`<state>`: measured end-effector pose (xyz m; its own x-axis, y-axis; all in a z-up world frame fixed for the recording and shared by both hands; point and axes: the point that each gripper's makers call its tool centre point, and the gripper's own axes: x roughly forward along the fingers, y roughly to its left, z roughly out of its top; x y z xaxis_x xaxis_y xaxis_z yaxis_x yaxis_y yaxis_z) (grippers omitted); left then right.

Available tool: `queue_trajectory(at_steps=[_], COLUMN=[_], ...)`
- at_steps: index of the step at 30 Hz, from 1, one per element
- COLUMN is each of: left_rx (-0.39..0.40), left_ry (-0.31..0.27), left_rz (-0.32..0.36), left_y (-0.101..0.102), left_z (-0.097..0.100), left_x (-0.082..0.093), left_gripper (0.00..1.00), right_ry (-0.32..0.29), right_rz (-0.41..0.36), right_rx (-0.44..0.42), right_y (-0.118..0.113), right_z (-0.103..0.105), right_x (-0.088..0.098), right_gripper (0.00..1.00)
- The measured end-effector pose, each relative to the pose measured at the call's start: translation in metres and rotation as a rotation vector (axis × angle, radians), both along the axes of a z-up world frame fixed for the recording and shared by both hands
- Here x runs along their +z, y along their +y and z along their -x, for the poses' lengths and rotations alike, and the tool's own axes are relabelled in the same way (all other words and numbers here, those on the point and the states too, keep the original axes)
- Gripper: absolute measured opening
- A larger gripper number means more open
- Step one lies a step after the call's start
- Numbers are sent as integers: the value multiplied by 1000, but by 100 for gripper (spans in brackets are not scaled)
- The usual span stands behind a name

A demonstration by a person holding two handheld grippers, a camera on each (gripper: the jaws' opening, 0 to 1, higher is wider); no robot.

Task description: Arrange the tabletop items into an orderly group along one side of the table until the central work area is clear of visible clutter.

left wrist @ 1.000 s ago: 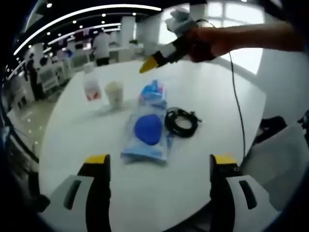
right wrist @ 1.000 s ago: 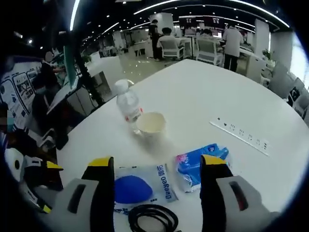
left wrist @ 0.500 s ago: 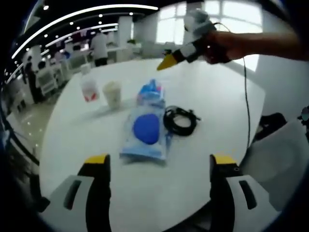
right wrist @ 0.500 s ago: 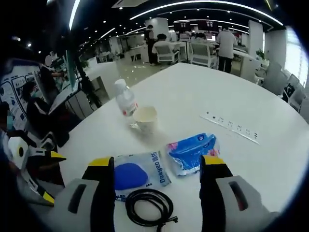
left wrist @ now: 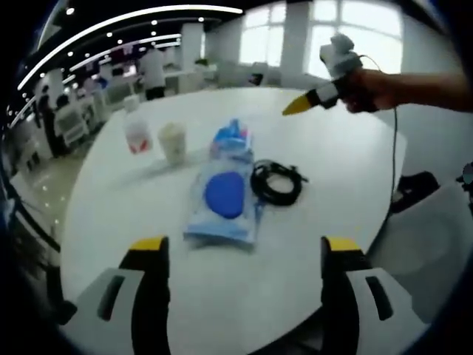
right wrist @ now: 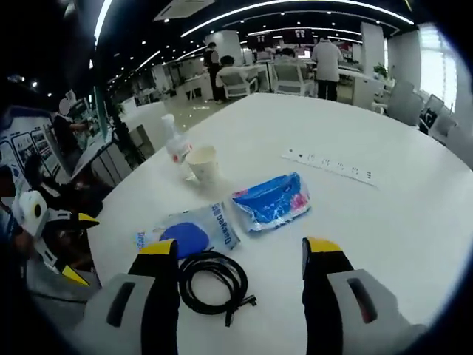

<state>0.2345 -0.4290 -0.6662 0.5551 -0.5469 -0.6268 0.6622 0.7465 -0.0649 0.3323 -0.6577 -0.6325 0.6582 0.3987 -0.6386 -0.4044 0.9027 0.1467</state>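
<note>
White round table [left wrist: 111, 222], left gripper [left wrist: 244, 255] jaws spread and empty, blue-disc packet [left wrist: 224, 200] at 12 o'clock beyond its fingertips, coiled black cable [left wrist: 276, 185] at 1 o'clock touching packet (tissue pack [right wrist: 272, 201], paper cup [left wrist: 173, 140], bottle [left wrist: 137, 133] farther), right gripper [right wrist: 240, 255] jaws spread, empty, cable between them, well above table.

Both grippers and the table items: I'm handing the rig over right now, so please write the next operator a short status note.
Left gripper: open, empty, held above the near table edge.
Right gripper: open, empty, raised above the table.
Items sit together mid-table: coiled black cable, clear pouch with the blue pad, blue packet, paper cup and water bottle beside it. A white power strip lies further out.
Done: nothing has been grouped along a side yet.
Left: move every item to one edge in a tidy row, probably starting with the cable, nearest the right gripper.
</note>
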Motion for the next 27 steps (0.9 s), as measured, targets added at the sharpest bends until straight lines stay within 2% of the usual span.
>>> queue_trajectory(at_steps=[10,22,27], left_rx=[16,56,85], left_ry=[5,11,14], left_rz=[-2,-9,-7], left_y=[2,10,16], left_z=[-1,-4,-7], left_x=[-1,-3,-3], left_gripper=[81,81,81], right_ry=[10,6,4], right_rz=[-25,-70,-84], right_rx=[-28,-47,-44], right_y=[-16,-23,-33], right_z=[28,54,56], right_x=[-9,-17,-25], right_gripper=[69,69,70])
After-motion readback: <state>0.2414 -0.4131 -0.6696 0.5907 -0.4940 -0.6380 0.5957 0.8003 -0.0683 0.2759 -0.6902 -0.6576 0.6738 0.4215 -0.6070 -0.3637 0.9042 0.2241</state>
